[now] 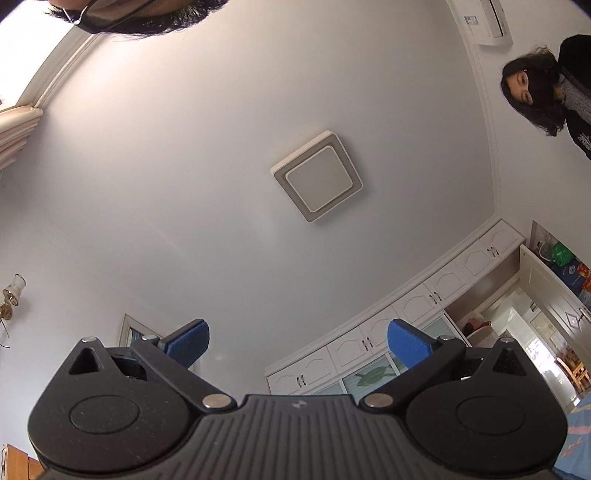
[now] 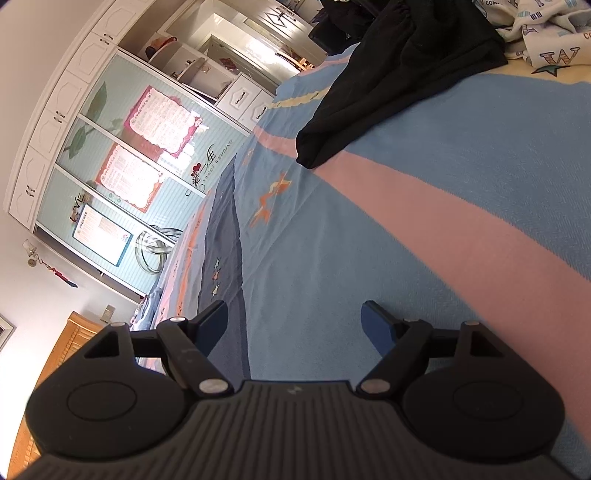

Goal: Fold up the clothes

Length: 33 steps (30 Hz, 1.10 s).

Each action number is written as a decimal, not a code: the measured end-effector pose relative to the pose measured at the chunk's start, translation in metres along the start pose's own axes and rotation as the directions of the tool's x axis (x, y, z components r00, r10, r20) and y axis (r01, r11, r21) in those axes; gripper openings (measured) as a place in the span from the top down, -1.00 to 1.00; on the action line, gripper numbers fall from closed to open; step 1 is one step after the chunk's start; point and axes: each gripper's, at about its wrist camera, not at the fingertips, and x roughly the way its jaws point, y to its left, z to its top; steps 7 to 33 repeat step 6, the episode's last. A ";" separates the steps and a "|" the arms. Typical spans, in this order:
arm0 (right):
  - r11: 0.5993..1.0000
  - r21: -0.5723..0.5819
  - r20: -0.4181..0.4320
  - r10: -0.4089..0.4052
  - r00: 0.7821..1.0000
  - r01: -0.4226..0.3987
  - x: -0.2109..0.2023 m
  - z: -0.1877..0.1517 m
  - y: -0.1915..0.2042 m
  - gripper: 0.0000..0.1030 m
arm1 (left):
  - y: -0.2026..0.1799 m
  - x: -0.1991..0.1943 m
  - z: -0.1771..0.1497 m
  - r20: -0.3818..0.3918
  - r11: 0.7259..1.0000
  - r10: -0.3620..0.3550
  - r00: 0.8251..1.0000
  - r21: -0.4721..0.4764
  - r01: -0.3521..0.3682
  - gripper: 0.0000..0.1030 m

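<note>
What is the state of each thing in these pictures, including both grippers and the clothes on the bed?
Left gripper: jaws open, nothing between them, pointing up at the ceiling.
Right gripper: jaws open, empty, above the bedspread.
Black garment: unfolded, lying crumpled on the bed.
White printed garment: unfolded, bunched at the far edge.
Striped bedspread: spread flat.
Ceiling light: appears off.

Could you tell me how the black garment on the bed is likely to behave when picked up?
The black garment looks floppy: it lies in soft folds on the blue and pink bedspread, so it would probably drape and sag from one pinch. It seems light, thin cloth. Pushed, it would likely bunch rather than slide.
</note>
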 end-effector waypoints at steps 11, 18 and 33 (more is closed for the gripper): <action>1.000 -0.014 -0.004 -0.008 1.000 0.008 0.000 -0.001 0.002 -0.56 | 0.005 0.006 -0.013 -0.071 0.995 -0.075 0.995 -0.070 0.070 -0.99; 1.000 -0.014 -0.004 -0.008 1.000 0.008 0.000 -0.001 0.002 -0.56 | 0.005 0.006 -0.013 -0.071 0.995 -0.075 0.995 -0.070 0.070 -0.99; 1.000 -0.014 -0.004 -0.008 1.000 0.008 0.000 -0.001 0.002 -0.56 | 0.005 0.006 -0.013 -0.071 0.995 -0.075 0.995 -0.070 0.070 -0.99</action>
